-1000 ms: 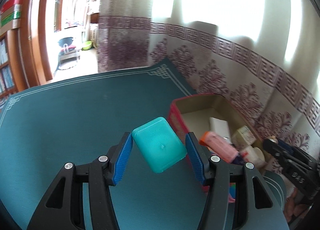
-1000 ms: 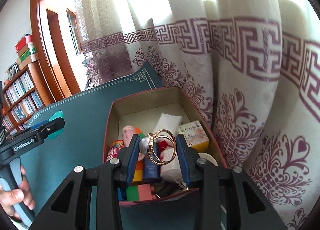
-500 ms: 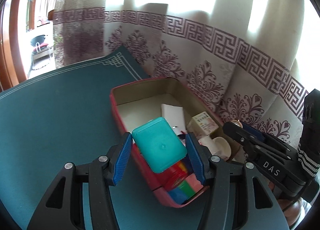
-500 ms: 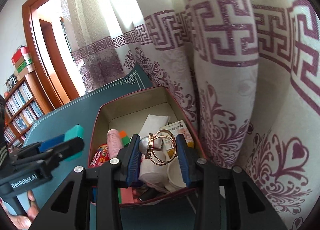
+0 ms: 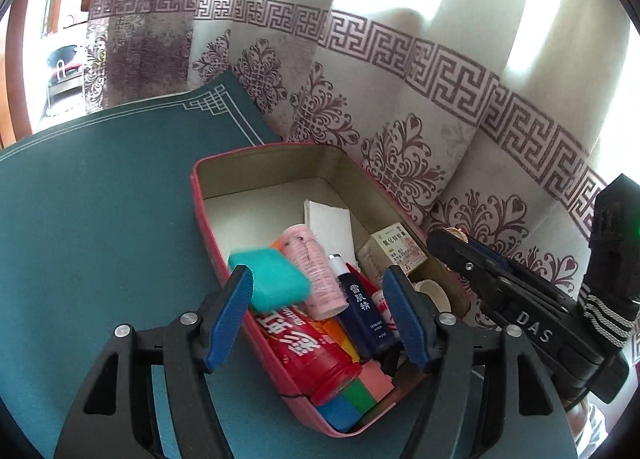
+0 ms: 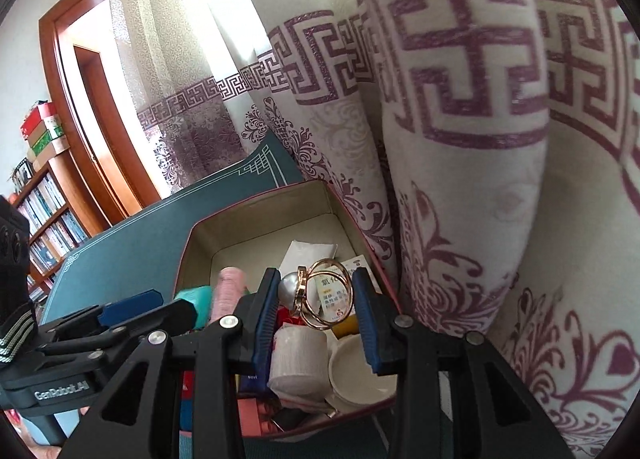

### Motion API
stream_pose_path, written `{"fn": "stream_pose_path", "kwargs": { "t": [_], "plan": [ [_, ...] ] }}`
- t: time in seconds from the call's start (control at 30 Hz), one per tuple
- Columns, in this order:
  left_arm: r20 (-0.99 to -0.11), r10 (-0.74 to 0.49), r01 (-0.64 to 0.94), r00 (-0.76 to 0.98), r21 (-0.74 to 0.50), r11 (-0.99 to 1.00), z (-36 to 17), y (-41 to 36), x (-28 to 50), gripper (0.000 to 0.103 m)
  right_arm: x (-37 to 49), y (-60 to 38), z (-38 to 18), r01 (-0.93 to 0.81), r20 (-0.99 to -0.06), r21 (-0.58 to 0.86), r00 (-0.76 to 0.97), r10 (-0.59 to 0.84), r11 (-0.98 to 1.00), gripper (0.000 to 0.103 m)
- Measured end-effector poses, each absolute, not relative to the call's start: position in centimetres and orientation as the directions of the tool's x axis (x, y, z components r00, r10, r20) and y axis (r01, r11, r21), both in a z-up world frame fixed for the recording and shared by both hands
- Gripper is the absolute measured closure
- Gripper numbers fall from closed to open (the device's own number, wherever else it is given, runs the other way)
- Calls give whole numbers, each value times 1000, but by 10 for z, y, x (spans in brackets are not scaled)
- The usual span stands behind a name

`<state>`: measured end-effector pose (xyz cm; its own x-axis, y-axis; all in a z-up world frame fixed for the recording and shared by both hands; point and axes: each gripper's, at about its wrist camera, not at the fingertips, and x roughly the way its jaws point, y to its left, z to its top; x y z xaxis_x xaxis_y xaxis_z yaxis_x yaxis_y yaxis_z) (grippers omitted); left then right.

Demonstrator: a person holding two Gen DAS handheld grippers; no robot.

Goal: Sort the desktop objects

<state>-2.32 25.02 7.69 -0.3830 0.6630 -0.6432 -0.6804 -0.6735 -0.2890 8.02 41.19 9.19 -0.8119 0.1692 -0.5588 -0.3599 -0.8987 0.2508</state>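
Pink box sits on the dark green mat, close against the patterned curtain. Both grippers hang over its near end.

Left gripper: jaws opening. The teal case lies between the blue pads, blurred, hard against the left pad's tip and well clear of the right pad. It looks loose, not pinched. It hangs above the box's left wall, over a red bottle and beside a pink roll.

Right gripper: jaws closed on a gold ring ornament, its silver pearl-like ball pressed against the left pad and the gold loops reaching across to the right pad. The piece sits at the fingertips, above the box's contents, over a white roll and a shallow white dish.

Inside the box, as far as I can make out:
- dark blue bottle, lying lengthwise
- small printed carton against the right wall
- folded white sheet toward the far end
- coloured blocks at the near corner

Far end of the box floor is bare cardboard.

A bookshelf and wooden door frame stand beyond the mat.
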Motion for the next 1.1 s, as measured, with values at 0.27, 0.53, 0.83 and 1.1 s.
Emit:
{"fn": "stream_pose_path", "kwargs": {
  "t": [0.27, 0.53, 0.83, 1.1],
  "plan": [
    [-605, 658, -654, -448, -280, -703, 87, 229, -28, 32, 59, 398, 91, -327, -573, 221, -806, 149, -919, 62],
    [-591, 627, -628, -508, -245, -739, 95, 222, -30, 25, 46, 392, 81, -322, -626, 198, -768, 133, -926, 48],
    [-575, 617, -608, -537, -244, -756, 102, 216, -23, 21, 81, 389, 90, -347, -614, 142, -765, 193, -927, 20],
    [-466, 594, -590, -656, -174, -788, 134, 206, 6, 14, 131, 392, 94, -386, -628, 93, -738, 247, -918, 4]
  ]
}}
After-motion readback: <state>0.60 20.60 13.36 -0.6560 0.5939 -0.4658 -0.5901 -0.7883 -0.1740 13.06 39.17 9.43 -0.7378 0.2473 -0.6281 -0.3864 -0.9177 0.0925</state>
